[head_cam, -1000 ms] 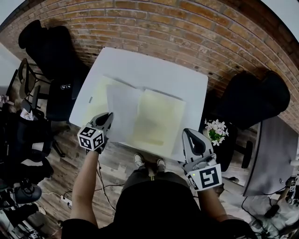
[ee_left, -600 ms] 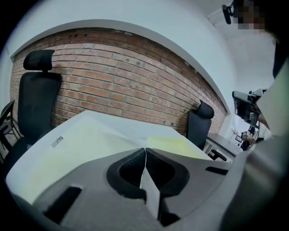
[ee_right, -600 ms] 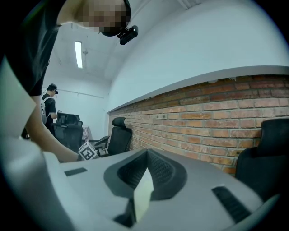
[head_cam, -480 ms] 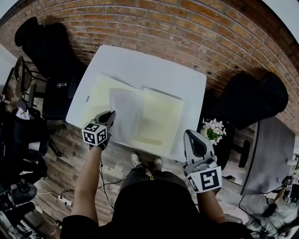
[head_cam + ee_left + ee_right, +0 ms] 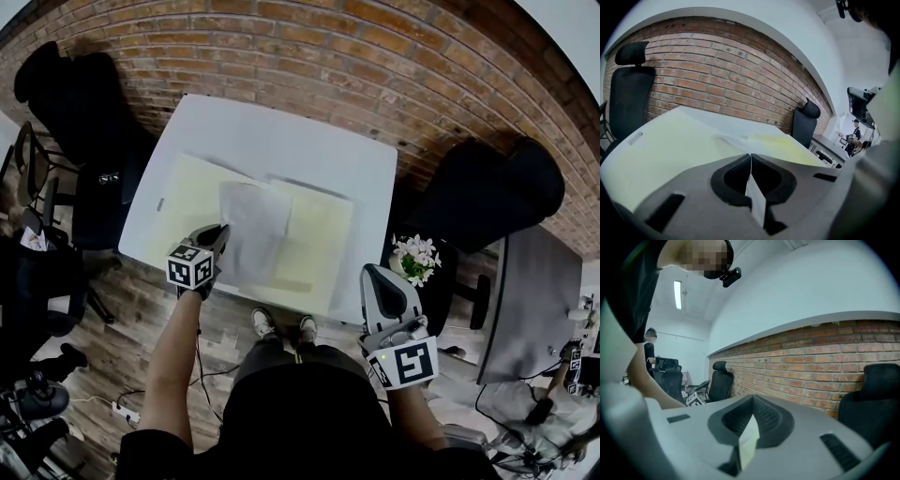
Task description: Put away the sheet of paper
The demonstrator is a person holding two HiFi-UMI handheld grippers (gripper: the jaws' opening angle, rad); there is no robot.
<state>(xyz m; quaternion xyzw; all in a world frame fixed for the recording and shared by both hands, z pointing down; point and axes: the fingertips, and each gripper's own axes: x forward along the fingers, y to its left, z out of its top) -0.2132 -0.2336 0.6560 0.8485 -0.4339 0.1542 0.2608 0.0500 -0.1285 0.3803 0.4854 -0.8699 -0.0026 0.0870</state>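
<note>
On the white table (image 5: 281, 131) lies an open pale yellow folder (image 5: 319, 239). A white sheet of paper (image 5: 255, 225) rests over its middle, slightly curled. My left gripper (image 5: 221, 231) is at the sheet's near left corner, shut on its edge. In the left gripper view the jaws (image 5: 750, 155) pinch a thin white edge, and the sheet (image 5: 736, 139) runs forward over the folder (image 5: 670, 140). My right gripper (image 5: 373, 272) hangs off the table's near right corner, away from the paper. Its jaws (image 5: 752, 399) meet at the tips and point at the brick wall.
A brick wall (image 5: 328, 47) runs behind the table. Black office chairs stand at the far left (image 5: 84, 94) and at the right (image 5: 497, 197). A pot of white flowers (image 5: 417, 258) sits by the table's right side, with a grey desk (image 5: 539, 309) beyond it.
My left gripper has come down with the sheet's corner, and the sheet now lies lower over the folder. The right gripper has hardly moved.
</note>
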